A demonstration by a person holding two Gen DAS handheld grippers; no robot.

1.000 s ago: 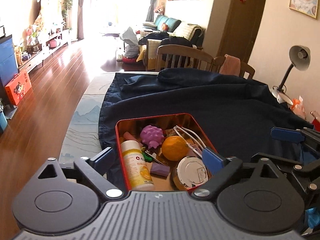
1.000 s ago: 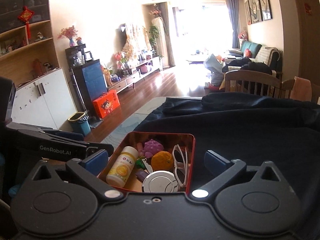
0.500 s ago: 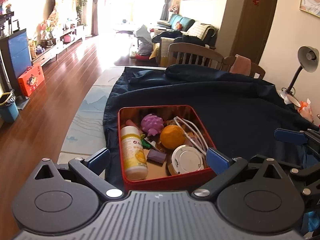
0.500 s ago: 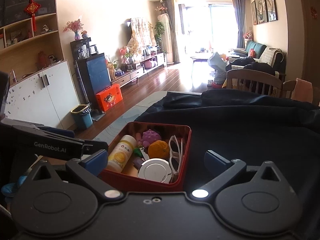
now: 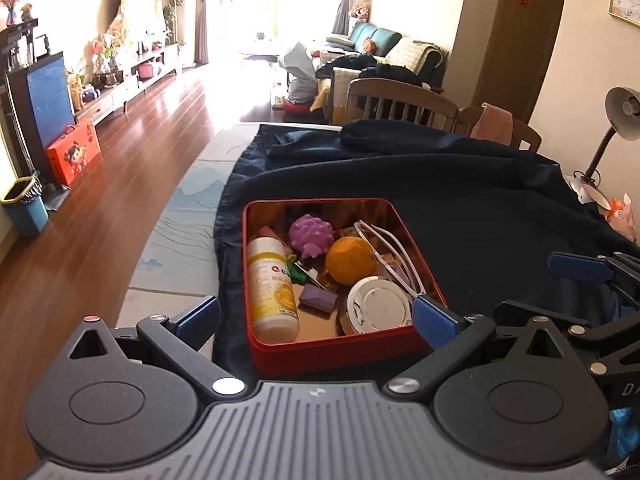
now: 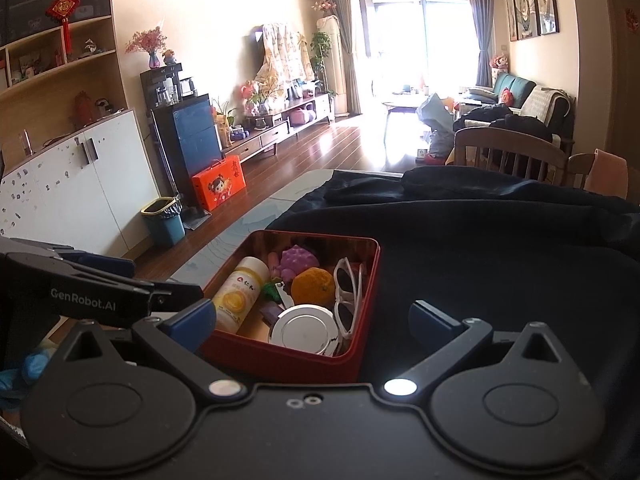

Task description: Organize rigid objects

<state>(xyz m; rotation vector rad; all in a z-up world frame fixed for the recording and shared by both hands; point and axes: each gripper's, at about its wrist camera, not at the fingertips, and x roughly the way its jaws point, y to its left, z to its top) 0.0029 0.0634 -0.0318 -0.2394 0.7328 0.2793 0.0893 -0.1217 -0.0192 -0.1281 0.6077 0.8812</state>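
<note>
**Both grippers empty, red tin dead ahead**

Squarely in front of the left gripper [image 5: 316, 316] sits the red tin [image 5: 332, 350], its near wall just beyond the spread fingertips, resting on a dark blue cloth [image 5: 460, 184]. From the right gripper [image 6: 310, 318] the tin [image 6: 280, 354] lies ahead and to its left, so the left one looks the nearer and better lined up. Inside, the white bottle [image 5: 272, 284] lies on its side along the tin's left wall, its long axis running straight away from the left gripper, which suits a grasp across its width. An orange [image 5: 350, 260], a purple toy [image 5: 311, 235], white glasses [image 5: 394, 256] and a round white lid [image 5: 378, 306] crowd the tin's right half. Both grippers have their jaws wide apart, holding nothing, level and side by side, tilted slightly down at the tin.
</note>
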